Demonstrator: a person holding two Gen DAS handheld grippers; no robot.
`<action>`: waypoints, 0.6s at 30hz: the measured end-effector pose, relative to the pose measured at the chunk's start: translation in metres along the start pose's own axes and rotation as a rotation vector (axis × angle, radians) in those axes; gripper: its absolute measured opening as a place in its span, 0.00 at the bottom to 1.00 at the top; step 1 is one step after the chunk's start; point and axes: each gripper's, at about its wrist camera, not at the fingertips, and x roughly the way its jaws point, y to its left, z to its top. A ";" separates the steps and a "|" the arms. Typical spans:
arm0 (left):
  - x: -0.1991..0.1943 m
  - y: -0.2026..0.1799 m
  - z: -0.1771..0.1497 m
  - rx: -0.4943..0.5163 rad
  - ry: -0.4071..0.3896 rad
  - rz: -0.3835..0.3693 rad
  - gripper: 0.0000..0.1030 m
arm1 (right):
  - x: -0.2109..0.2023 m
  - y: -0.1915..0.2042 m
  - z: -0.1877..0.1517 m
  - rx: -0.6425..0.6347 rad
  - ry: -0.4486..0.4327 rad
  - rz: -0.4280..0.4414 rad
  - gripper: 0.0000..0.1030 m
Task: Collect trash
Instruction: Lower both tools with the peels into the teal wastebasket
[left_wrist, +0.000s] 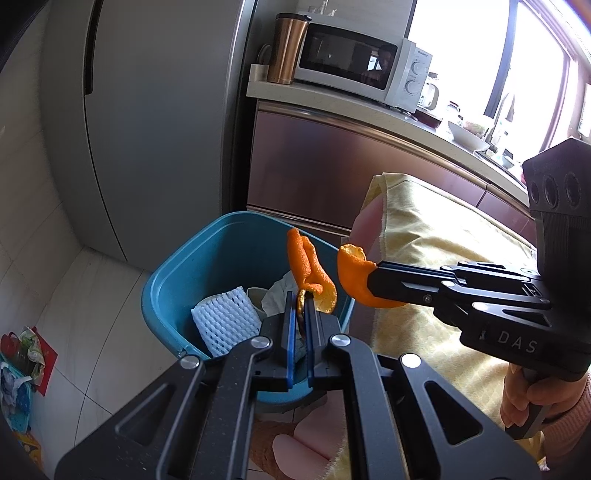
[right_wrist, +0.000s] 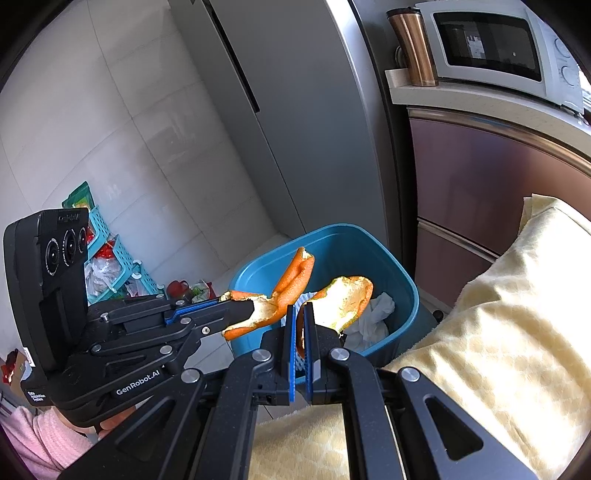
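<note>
Behind the work area I see a grey refrigerator (left_wrist: 155, 122), and to its right a table (left_wrist: 332, 99) carrying a copper travel mug (left_wrist: 288, 48) and a white microwave (left_wrist: 362, 59). Against the wall on the floor stands a teal rack (right_wrist: 110, 258) stuffed with bags and packets. A yellow cloth (right_wrist: 498, 314) covers a raised surface just beside the blue bin (left_wrist: 177, 291), on its right. The bin stands on the pale tiled floor (left_wrist: 92, 295) and contains a white foam fruit net (left_wrist: 225, 319) and crumpled white tissue (right_wrist: 373, 314). Nothing stands between either gripper and the bin opening.

My left gripper (left_wrist: 302, 295) has its jaws together, clamped on a long orange peel strip (left_wrist: 306, 266). This strip rises above the fingertips and curls, held over the bin interior. In the right wrist view the same strip extends out from the left gripper's tips toward the bin, with white pith on its lower part.

My right gripper (right_wrist: 301, 314) also has its jaws together, clamped on a second orange peel piece (right_wrist: 347, 299). This piece is a broad cupped section, pith side facing the right camera, orange skin facing the left camera. It is held just above the bin rim on the cloth side.

The two peel pieces are near each other; I cannot tell whether they touch. A pink sleeve (right_wrist: 37, 439) shows behind the left gripper handle.
</note>
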 end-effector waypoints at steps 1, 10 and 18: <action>0.000 0.000 -0.001 -0.001 0.001 0.001 0.04 | 0.001 0.000 0.000 -0.001 0.002 -0.001 0.03; 0.008 0.003 -0.003 -0.011 0.013 0.006 0.05 | 0.006 0.001 0.001 -0.008 0.019 -0.008 0.03; 0.013 0.005 -0.004 -0.019 0.020 0.010 0.04 | 0.009 0.002 0.003 -0.013 0.030 -0.012 0.03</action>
